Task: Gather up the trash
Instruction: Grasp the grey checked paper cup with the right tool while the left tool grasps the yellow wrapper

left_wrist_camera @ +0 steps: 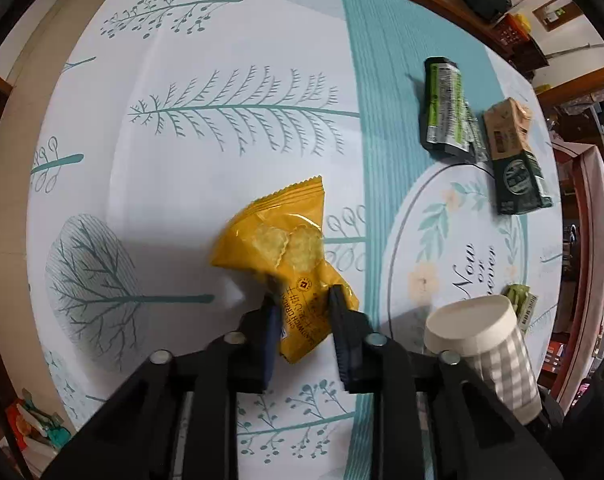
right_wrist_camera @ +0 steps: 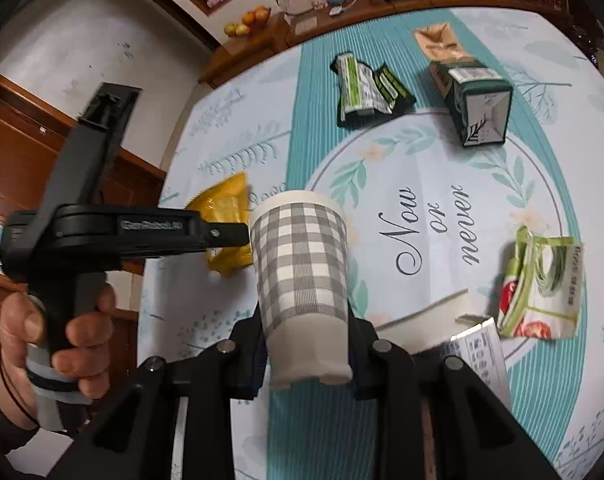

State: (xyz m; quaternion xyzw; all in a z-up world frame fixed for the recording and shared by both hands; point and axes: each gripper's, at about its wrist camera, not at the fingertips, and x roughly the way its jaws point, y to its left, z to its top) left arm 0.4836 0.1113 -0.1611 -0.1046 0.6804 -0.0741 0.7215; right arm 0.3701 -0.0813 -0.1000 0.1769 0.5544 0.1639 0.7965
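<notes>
L hand-held gripper (left_wrist_camera: 302, 312) is clamping yellow snack wrapper (left_wrist_camera: 280, 240), lower centre of frame, just above counter (left_wrist_camera: 182, 184). R hand-held gripper (right_wrist_camera: 307, 344) is gripping checked paper cup (right_wrist_camera: 302, 264), centre frame. Pickup step in hand; next probably needs wrapper moved to cup mouth.
</notes>
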